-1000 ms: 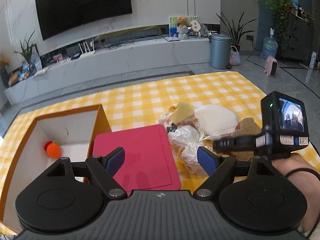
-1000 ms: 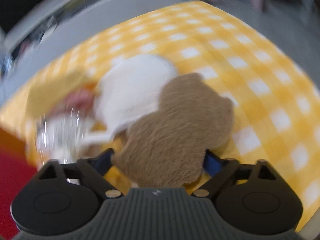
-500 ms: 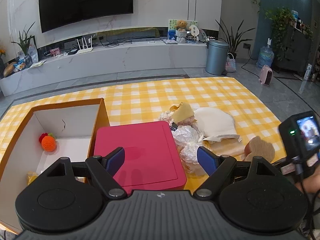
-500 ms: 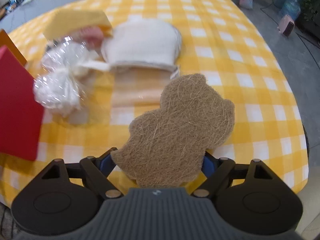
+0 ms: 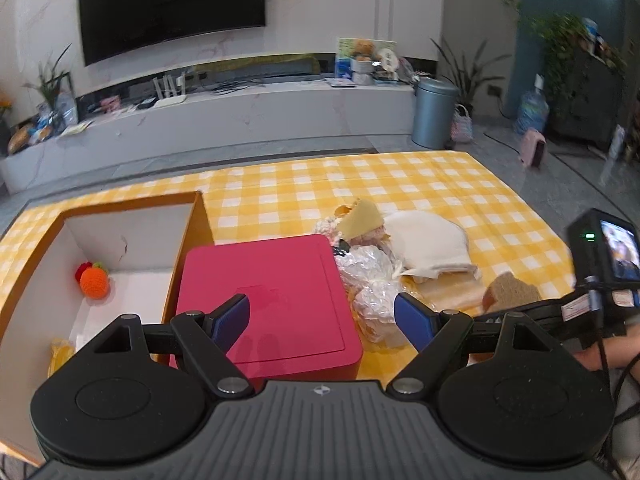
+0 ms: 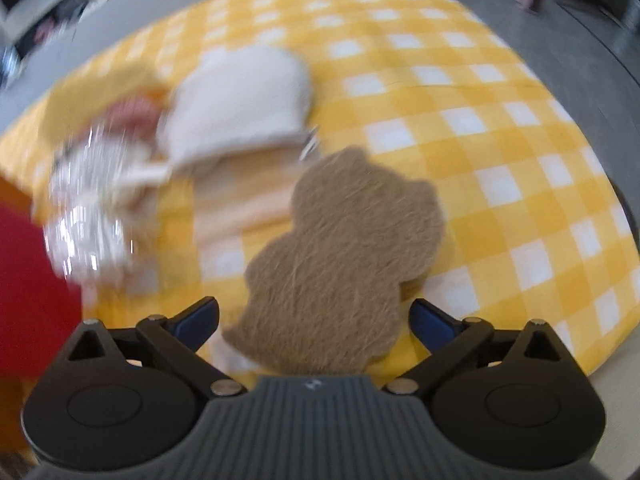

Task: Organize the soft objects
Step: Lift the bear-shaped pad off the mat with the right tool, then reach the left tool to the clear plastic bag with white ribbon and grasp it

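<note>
Left claw (image 5: 322, 316) is hanging with its jaws apart and empty over the red lid (image 5: 266, 294), with the open box (image 5: 120, 248) and its orange toy (image 5: 95, 283) lying to its left and the pile of soft things (image 5: 384, 256) to its right. Right claw (image 6: 314, 318), in its own blurred view, is standing with jaws that have just been opening wide, the brown bear-shaped pad (image 6: 344, 256) lying between them on the checked cloth (image 6: 500, 168) and reaching ahead, neither pad pressing on it.

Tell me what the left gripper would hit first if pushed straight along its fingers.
Most likely the red lid: the left gripper, jaws open and empty, points down at it. Depth is uncertain.
</note>
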The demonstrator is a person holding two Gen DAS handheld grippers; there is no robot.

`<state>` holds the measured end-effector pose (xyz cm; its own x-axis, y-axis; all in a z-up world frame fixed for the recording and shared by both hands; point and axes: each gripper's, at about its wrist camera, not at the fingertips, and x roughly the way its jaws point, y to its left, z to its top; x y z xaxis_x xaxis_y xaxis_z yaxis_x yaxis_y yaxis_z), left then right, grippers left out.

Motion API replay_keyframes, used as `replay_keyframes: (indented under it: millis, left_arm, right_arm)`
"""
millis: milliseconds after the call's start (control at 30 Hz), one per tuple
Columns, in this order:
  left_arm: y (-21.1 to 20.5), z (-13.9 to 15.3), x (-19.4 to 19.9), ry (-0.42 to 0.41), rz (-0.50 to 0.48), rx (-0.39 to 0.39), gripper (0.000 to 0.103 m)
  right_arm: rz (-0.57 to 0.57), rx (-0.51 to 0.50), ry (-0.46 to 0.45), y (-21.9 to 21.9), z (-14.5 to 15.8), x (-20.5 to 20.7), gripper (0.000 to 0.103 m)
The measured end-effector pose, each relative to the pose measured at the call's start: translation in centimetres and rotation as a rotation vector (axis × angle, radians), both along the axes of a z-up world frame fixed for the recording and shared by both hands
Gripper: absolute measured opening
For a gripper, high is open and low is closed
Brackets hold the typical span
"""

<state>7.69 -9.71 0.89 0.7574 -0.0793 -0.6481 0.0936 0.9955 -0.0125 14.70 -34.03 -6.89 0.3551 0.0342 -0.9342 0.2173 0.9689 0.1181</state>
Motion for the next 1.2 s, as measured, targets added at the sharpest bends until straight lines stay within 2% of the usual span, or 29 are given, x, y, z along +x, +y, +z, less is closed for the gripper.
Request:
replay_keyframes:
  millis: [67,167,267,400,433,467,567,800,933,1100,1200]
  left_arm:
    - [0.3,0.0,0.1,0.002,0.013,-0.016,0.096]
    - [0.5,0.1,0.0,-0.004,0.013,-0.016,0.096]
    - [0.6,0.2,-0.1,-0.01,0.01,-0.017,0.096]
    - [0.5,0.2,-0.2,-0.008,0.009,-0.012,0.096]
    - [0.5,0.2,-0.2,-0.009,0.009,-0.009,0.096]
    - [0.4,0.2,-0.2,-0.008,0.01,-0.005,0.096]
    - [0.1,0.3,-0.3,-0.007,0.008,0.007,0.096]
    - [-1.8,0.3,0.0,-0.003,-0.029,0.046,0.096]
    - [-3.5,-0.1,1.4,0.055,-0.063,0.061,0.096]
    - [-5.1,-0.1,3.2,0.11,-0.091,0.0,0.096]
    - [-6.4,-0.8,5.1,0.139,-0.078,0.035,0.096]
  right_arm:
    - [-0.062,0.011,-0.026,-0.5,0.1,-0.2,0.1]
    - [-0.14,-0.054,-0.027,-0.6,-0.4,0.2,0.1]
    - [-0.108,-0.102,-0.017,0.1,-0.8,0.8,0.1]
    - [-0.059,-0.178,-0.064,0.6,-0.3,1.1,0.1]
    - [-0.038,-0.196,-0.062,0.7,-0.4,1.3,0.095]
    - [-0.02,-0.191,-0.057,0.6,-0.4,1.5,0.089]
    - [-0.003,-0.155,-0.064,0.4,-0.2,1.3,0.088]
    - [0.041,-0.072,-0.187,0.3,2.6,0.4,0.088]
    - [0.029,-0.084,-0.217,0.0,3.4,0.4,0.088]
    - [0.033,-0.039,-0.235,-0.3,3.6,0.2,0.088]
    - [0.037,-0.025,-0.255,-0.4,4.0,0.0,0.088]
